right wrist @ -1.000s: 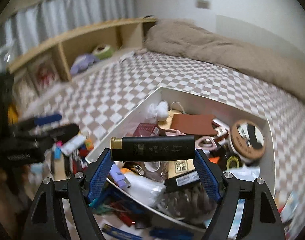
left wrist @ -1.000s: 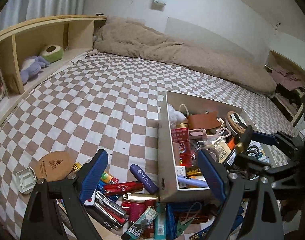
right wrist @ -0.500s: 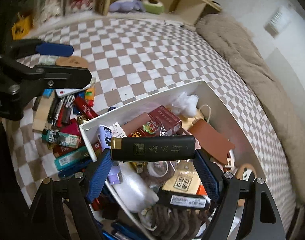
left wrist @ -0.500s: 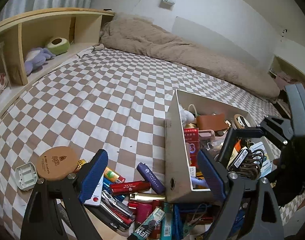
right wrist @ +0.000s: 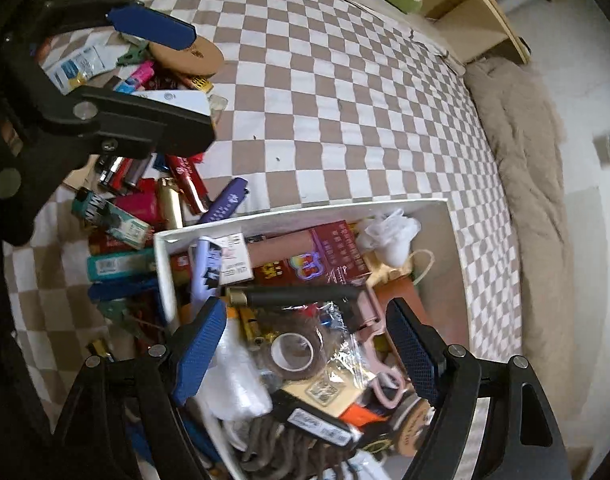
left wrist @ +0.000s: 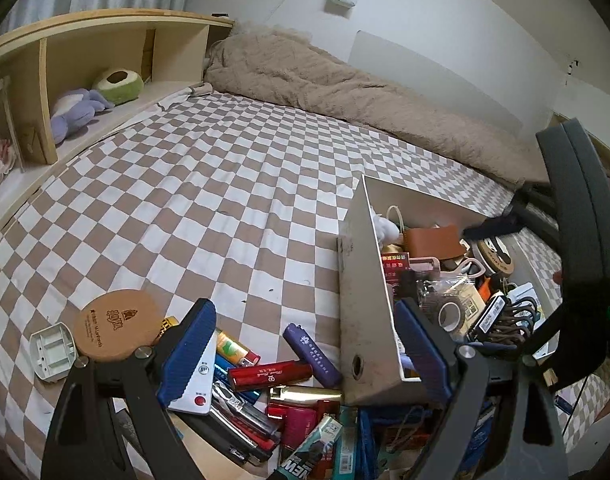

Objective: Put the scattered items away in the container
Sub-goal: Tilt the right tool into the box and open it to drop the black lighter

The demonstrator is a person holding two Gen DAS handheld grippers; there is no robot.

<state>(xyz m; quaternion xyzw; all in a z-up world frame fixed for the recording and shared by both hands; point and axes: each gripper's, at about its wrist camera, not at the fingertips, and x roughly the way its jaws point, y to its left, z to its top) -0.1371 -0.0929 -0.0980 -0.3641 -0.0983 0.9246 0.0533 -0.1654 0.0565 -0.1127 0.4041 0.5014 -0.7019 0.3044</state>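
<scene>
- Jaws of both grippers spread wide, gripping nothing.
- Right gripper (right wrist: pixel 305 344) over the white box (right wrist: pixel 163 264), above a black lighter (right wrist: pixel 301 295) (gold cap, blurred) lying across the clutter inside.
- Left gripper (left wrist: pixel 305 344) over the scattered lighters (left wrist: pixel 271 374) on the checkered bedsheet (left wrist: pixel 209 184), just beside the box's near corner.
- Round wooden disc (left wrist: pixel 113 324) nearby.

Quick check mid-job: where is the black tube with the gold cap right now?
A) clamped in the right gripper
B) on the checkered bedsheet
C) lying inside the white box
C: the black tube lies among the clutter in the white box, ahead of the open, empty right gripper.
</scene>
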